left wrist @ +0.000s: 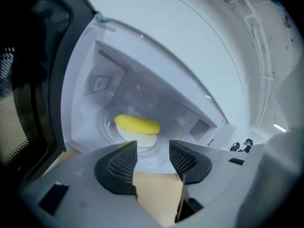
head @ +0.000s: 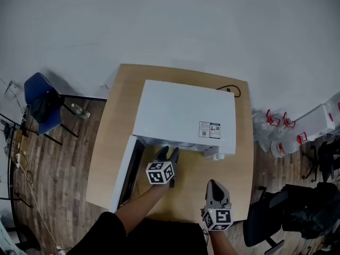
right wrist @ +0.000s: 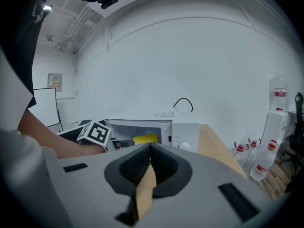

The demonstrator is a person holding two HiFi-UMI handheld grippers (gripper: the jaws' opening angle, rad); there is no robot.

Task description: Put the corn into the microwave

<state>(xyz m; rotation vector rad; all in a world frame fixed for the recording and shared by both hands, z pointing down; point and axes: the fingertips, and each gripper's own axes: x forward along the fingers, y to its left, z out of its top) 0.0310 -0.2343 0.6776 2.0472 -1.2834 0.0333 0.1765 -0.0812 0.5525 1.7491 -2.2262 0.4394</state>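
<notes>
The corn (left wrist: pixel 137 124) is lying inside the microwave (head: pixel 180 113) as the left gripper (left wrist: pixel 153 156) is hovering open and empty at its mouth; a straight pull-back seems safest. The right gripper (right wrist: pixel 150 158) is idling closed, empty.

From your head view, the microwave (head: pixel 183 113) top hides its whole cavity, so the corn (left wrist: pixel 137 124) shows only in the gripper views. The print on the label (head: pixel 209 129) there is too small to read. In your left gripper view, the white thing (left wrist: pixel 140 140) under the corn cannot be identified, and the open door (left wrist: pixel 28 94) runs off the left edge. In your right gripper view, the right gripper (right wrist: pixel 150 147) covers the corn's lower part, and your forearm (right wrist: pixel 47 141) hides the cavity's left side.
</notes>
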